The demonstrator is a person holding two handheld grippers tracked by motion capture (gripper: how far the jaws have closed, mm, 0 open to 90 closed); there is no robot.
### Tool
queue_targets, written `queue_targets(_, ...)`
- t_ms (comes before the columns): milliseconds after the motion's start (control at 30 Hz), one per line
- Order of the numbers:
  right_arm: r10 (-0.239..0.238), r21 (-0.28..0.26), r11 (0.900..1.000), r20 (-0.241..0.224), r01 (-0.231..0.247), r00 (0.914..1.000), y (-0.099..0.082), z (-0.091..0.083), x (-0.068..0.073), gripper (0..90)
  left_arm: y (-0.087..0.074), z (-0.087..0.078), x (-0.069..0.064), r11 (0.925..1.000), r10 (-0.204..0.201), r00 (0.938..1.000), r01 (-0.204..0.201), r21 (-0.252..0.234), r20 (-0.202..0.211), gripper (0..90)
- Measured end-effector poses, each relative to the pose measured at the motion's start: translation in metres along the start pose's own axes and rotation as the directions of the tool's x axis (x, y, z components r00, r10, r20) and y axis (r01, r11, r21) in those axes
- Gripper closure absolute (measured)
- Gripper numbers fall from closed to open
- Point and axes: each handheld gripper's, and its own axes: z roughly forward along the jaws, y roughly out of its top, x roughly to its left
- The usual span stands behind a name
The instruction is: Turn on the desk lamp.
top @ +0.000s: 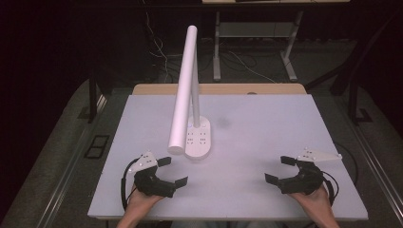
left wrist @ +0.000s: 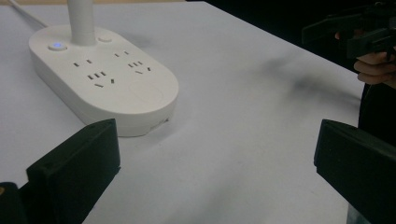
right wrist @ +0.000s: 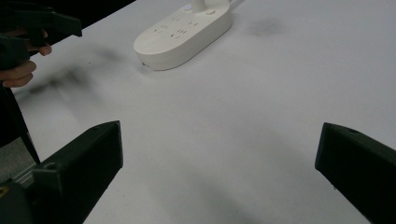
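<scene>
A white desk lamp stands on the white table (top: 266, 123), left of its middle. Its oval base (top: 198, 139) carries several power sockets and a small lit blue button (left wrist: 57, 46). A thin stem (top: 195, 102) rises from the base, and the long tube head (top: 183, 92) slants forward and down over it. My left gripper (top: 172, 171) rests open near the front left, just short of the base (left wrist: 102, 84), with nothing between its jaws. My right gripper (top: 280, 169) is open at the front right, also holding nothing; the base (right wrist: 184, 32) lies far ahead of it.
A wooden strip (top: 218, 89) runs along the table's far edge. Behind it stand a desk frame (top: 256, 42) and loose cables (top: 161, 52) on the dark floor. A black floor panel (top: 96, 146) lies left of the table.
</scene>
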Motion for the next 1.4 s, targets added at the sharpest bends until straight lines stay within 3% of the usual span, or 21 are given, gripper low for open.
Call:
queue_targets(633,0.000,0.008,1.0000,-0.007,0.000,1.0000,0.002,-0.004,0.002,0.6,0.000,0.001,-0.002,0.9999,0.010,1.0000,-0.010,0.007,-0.001,0.0)
queue_targets(833,0.003,0.025,0.9997,0.002,-0.003,1.0000,0.004,-0.005,0.001,0.7,0.000,-0.001,-0.002,1.0000,0.005,0.9998,-0.005,-0.003,-0.019,0.0)
queue_targets(1400,-0.017,0.066,0.9977,-0.016,0.018,0.9997,0.020,-0.003,-0.003,0.6,-0.001,0.002,-0.002,1.0000,0.002,0.9997,-0.002,0.003,-0.026,0.0)
